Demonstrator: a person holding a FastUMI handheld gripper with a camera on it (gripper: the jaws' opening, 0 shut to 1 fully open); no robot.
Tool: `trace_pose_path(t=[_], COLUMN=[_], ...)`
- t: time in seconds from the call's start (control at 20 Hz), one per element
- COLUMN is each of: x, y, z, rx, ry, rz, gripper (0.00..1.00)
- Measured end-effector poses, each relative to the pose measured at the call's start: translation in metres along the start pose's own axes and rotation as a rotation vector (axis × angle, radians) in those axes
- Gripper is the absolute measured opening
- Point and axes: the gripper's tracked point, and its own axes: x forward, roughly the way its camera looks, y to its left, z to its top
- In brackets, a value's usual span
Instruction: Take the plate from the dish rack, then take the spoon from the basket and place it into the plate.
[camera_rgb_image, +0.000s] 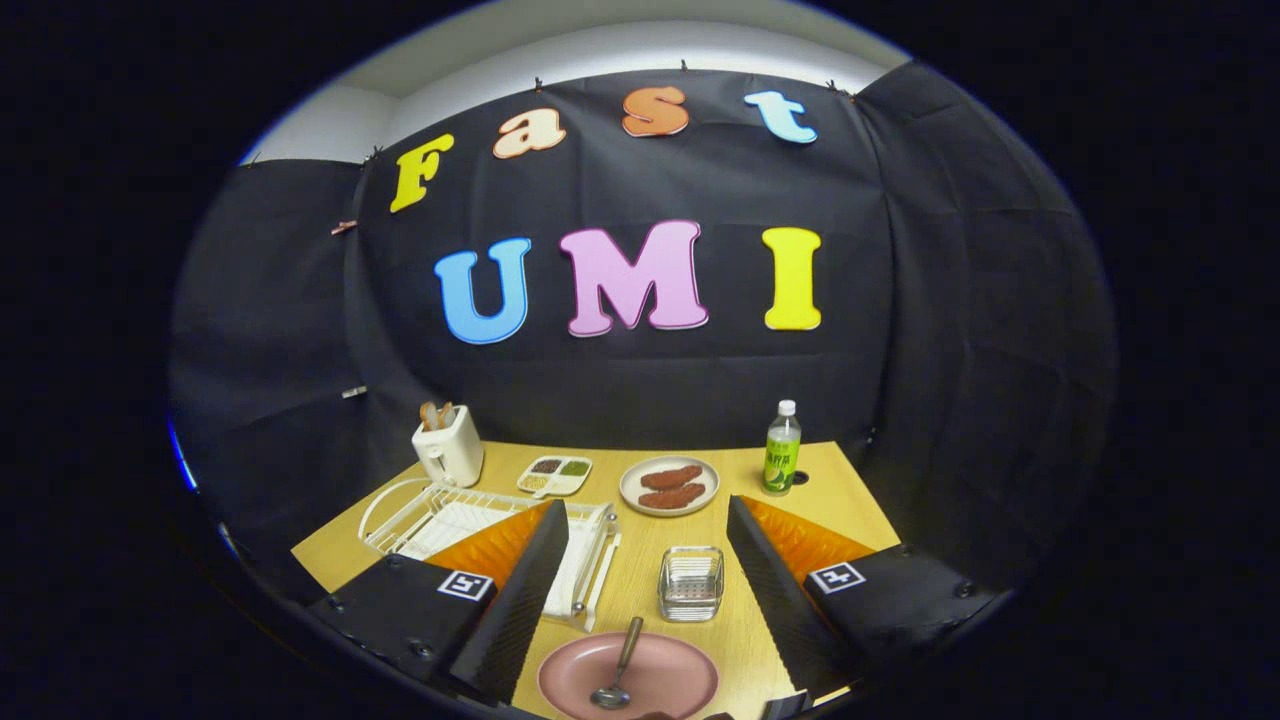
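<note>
The gripper (640, 590) is held above the near edge of the table (820, 490), pitched downward and facing the far wall. Its two fingers are spread wide apart and grasp nothing; each slopes inward from the near corners toward the table's middle.

Left to right:

1. Toaster (449, 447): at the far left corner of the table, with toast slices standing in its slots.
2. Dish rack (430, 515): a white wire rack along the left edge, just in front of the toaster. Its near part is hidden behind the left finger (520, 590). No plate is visible in the part that shows.
3. Divided tray (555, 475): a small white tray near the far edge, just right of the rack's far end, holding dark, green and pale fillings.
4. Plate (665, 680): pink, lying flat at the near edge, between the two fingers.
5. Spoon (618, 668): lying in the plate, bowl toward the near edge, handle pointing toward the basket.
6. Food dish (669, 485): a round dish near the far edge at the middle, carrying two brown pieces.
7. Basket (691, 583): a small clear container with a mesh base, standing between the fingers, just beyond the plate.
8. Right finger (775, 590): just right of the basket, apart from it.
9. Bottle (782, 450): green with a white cap, upright near the far right corner.
</note>
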Motion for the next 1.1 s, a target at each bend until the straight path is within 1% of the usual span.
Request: trace_pose_path(t=[0.1,0.2,0.45,0.55,0.75,1.1], x=[-0.006,-0.019,-0.029,-0.028,-0.029,-0.032], y=[-0.005,-0.002,-0.007,-0.002,0.006,0.02], z=[0.022,0.037,0.042,0.039,0.048,0.045], rx=[-0.031,-0.024,0.001,0.003,-0.018,-0.028], ry=[-0.071,-0.124,-0.163,-0.154,-0.173,-0.16], rz=[-0.048,-0.072,-0.13,-0.13,-0.12,-0.104], gripper=[0.98,0.98,0.98,0.98,0.98,0.98])
